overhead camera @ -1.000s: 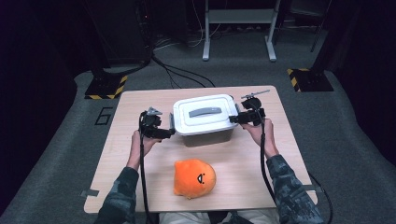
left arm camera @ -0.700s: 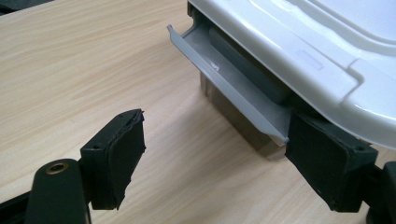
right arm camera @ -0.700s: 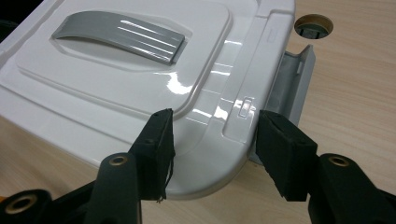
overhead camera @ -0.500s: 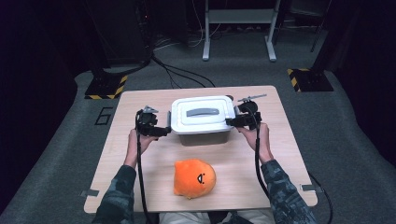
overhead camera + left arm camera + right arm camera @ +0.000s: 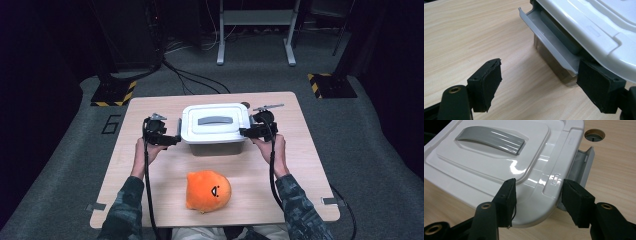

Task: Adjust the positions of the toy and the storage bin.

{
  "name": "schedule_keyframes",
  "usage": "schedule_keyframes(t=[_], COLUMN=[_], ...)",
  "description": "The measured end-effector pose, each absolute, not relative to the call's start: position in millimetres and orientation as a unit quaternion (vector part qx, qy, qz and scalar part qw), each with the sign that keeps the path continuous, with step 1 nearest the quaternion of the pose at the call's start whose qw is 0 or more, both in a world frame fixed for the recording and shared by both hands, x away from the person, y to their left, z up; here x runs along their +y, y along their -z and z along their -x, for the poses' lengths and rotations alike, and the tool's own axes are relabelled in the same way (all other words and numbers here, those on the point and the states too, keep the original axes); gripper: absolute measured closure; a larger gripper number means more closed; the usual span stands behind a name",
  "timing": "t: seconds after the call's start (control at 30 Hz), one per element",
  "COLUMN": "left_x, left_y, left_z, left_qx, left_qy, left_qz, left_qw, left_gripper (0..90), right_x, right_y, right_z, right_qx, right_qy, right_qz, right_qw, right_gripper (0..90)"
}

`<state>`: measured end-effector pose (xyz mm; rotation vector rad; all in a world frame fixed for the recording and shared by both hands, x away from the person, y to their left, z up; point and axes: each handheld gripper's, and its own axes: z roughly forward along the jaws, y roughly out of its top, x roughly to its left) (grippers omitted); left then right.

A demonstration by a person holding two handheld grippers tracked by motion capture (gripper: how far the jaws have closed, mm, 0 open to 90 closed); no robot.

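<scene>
An orange plush toy [image 5: 208, 190] lay nearest the person. Beyond it, mid-table, sat the white lidded box [image 5: 214, 129], long axis crosswise. The left gripper [image 5: 170, 138] flanked its left end and the right gripper [image 5: 248, 132] its right, equally near, jaws spread and gripping nothing, beside grey latches [image 5: 549, 41] flipped outward.

Dim surrounds, lit table, lid glare

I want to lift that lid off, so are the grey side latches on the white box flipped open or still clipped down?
Both open: the left latch and the right latch swing out from the lid.
</scene>
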<state>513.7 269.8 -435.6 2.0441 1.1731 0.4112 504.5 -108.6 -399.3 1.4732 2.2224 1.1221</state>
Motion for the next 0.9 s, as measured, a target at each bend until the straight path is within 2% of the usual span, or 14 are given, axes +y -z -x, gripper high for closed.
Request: schedule_keyframes(t=[0.17,0.5,0.9], left_x=[270,274,282], left_y=[437,438,440], left_z=[-513,-507,-500], left_qx=[0.462,0.476,0.470], left_qy=[-0.158,-0.150,-0.153], left_qz=[-0.792,-0.780,-0.787], left_qw=[0.366,0.377,0.369], left_gripper=[17.9,14.4,13.7], right_x=[-110,-128,-153], right_y=[400,399,399], right_z=[-507,-504,-497], right_qx=[0.767,0.761,0.755], right_qy=[-0.387,-0.405,-0.414], right_qz=[-0.497,-0.489,-0.489], right_qw=[0.121,0.136,0.141], right_gripper=[43.6,14.6,13.4])
